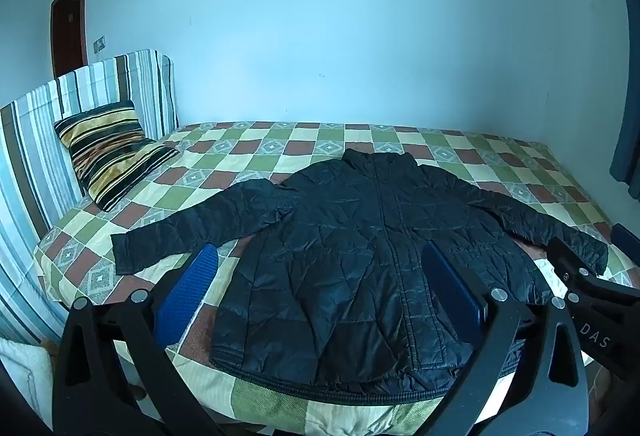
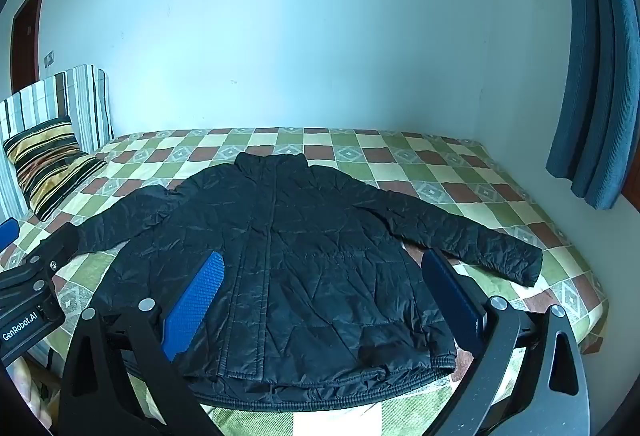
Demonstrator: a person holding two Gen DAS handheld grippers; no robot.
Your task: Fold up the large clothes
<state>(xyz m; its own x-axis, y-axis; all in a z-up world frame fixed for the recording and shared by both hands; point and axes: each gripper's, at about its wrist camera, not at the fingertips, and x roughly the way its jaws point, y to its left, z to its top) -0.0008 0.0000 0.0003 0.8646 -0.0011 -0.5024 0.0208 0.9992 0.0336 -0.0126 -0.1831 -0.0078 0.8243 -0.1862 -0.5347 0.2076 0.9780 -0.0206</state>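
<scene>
A black quilted jacket [image 1: 352, 260] lies spread flat, front up, sleeves out, on the checked bed [image 2: 460, 171]. The left gripper [image 1: 320, 284] and right gripper [image 2: 320, 288] hover above it, jaws released, holding nothing. Their bodies read "DAS" and "GenRobot.AI".

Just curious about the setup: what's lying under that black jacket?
The black jacket lies flat on the checkered bedspread. The quilt beneath its body and sleeves is covered, so unseen.

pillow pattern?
Stripes in gold, black and cream on the pillow, leaning against the striped headboard. Clearest in the left wrist view.
</scene>
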